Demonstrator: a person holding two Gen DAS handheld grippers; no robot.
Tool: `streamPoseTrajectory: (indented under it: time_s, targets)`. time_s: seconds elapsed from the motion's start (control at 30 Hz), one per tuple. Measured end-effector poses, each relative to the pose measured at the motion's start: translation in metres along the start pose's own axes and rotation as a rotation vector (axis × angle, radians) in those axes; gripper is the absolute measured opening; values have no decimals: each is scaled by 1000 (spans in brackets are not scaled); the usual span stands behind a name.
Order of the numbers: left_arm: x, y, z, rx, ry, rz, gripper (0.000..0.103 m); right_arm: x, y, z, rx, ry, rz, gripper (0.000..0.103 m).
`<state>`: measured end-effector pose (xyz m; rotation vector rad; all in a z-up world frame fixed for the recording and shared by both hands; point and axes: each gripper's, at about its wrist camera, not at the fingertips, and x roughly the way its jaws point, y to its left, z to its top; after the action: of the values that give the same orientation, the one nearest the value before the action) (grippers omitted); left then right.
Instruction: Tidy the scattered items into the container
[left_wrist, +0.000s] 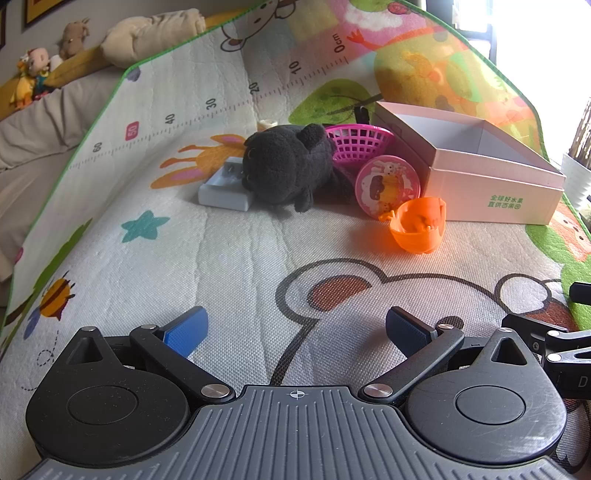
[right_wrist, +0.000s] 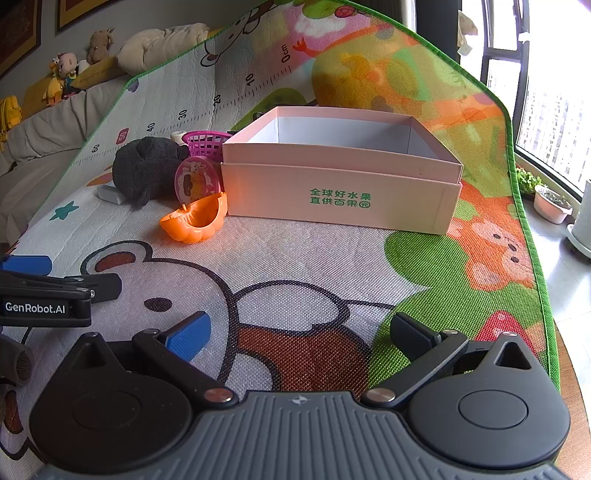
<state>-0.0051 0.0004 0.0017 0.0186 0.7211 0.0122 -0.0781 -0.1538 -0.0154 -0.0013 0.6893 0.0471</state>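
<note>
Pink card box (right_wrist: 340, 184) stands empty on the mat (right_wrist: 295, 258), toys huddled against its left side: the black plush (left_wrist: 288, 166), soft and light, should squash easily if pinched across its body, while the orange cup (left_wrist: 419, 225), likely slippery plastic, wants its rim. Left gripper (left_wrist: 295, 332) and right gripper (right_wrist: 299, 332) hover well short, jaws spread wide, empty.

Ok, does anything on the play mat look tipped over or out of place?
Yes. The orange pumpkin cup lies tipped on its side near the box's corner. The round pink tin stands on edge, and the black plush slumps over a white case.
</note>
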Motion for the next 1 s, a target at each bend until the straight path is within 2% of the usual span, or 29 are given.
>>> streamPoseTrajectory:
  time_s: [1.0]
  targets:
    - [1,0,0,0,-1,0,103,0,-1,0,1,0,0,103]
